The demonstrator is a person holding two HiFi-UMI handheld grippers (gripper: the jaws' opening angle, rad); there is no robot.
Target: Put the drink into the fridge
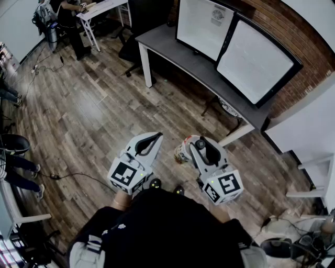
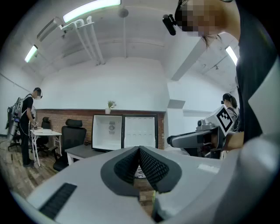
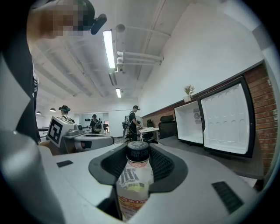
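Note:
The drink, a pale bottle [image 3: 132,181] with a black cap and printed label, stands between the jaws of my right gripper [image 3: 139,152], which is shut on it. In the head view the bottle [image 1: 182,151] pokes out at the tip of the right gripper [image 1: 193,144], above the wood floor. My left gripper [image 1: 151,140] is held beside it; its ribbed pads [image 2: 148,164] meet with nothing between them. The small fridge [image 1: 201,23] stands open on a grey desk [image 1: 180,55] ahead, its white inside empty and its door [image 1: 256,60] swung to the right. Both gripper views show the fridge [image 2: 108,131] [image 3: 191,122] some way off.
A black office chair [image 1: 131,49] sits by the desk's left end. A person stands at a white folding table [image 1: 102,8] far back left. Cables [image 1: 68,175] trail over the floor at the left. White furniture [image 1: 314,136] fills the right side.

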